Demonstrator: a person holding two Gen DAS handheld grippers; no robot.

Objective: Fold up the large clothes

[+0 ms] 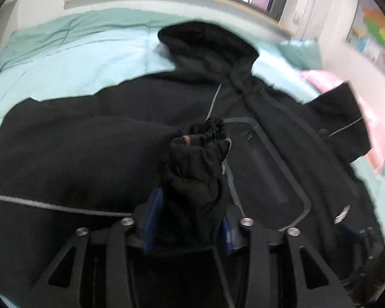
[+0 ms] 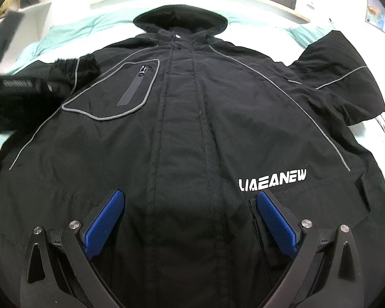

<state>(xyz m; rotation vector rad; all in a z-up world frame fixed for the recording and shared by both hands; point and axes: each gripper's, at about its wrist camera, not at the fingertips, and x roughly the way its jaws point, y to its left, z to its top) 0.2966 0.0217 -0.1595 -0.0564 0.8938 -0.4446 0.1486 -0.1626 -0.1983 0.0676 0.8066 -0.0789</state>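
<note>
The jacket (image 2: 192, 118) lies lengthwise ahead, hood far; our left gripper (image 1: 190, 205) holds its sleeve cuff (image 1: 202, 138) loosely over the chest, and our right gripper (image 2: 190, 220) hovers open over the hem.

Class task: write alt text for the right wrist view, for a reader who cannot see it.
A black hooded padded jacket with grey piping lies front-up on a mint-green quilt. The right tongs hang open above its hem, blue pads apart, holding nothing.
</note>
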